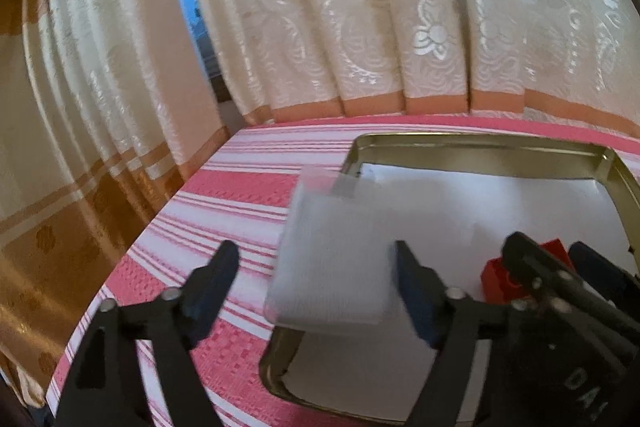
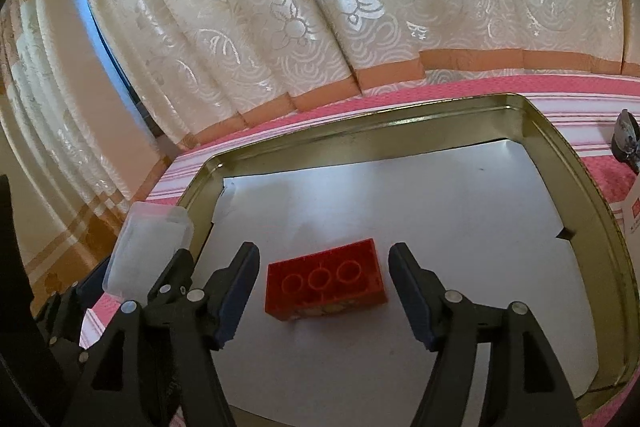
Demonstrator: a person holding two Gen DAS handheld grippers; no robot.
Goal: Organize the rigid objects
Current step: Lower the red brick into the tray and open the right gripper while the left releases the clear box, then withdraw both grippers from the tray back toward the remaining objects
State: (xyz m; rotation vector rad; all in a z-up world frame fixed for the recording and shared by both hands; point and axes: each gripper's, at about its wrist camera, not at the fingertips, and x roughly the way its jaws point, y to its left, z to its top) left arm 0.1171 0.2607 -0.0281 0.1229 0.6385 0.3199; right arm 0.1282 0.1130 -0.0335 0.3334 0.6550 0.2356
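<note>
A clear plastic box (image 1: 332, 259), blurred, sits between the fingers of my left gripper (image 1: 315, 247), lying over the left rim of the gold tin tray (image 1: 480, 143). The left finger stands apart from it and the right finger is close beside it, so the gripper is open. In the right wrist view a red brick (image 2: 324, 283) lies upside down on the white paper lining the tray (image 2: 360, 131). My right gripper (image 2: 323, 249) is open around it, with a gap on each side. The plastic box (image 2: 152, 247) and the left gripper (image 2: 136, 263) show at the left.
The tray rests on a pink and white striped cloth (image 1: 224, 195) whose left edge drops off close by. Cream patterned curtains (image 2: 320, 7) hang right behind the table. A dark object (image 2: 626, 139) and a white card (image 2: 634, 211) lie right of the tray.
</note>
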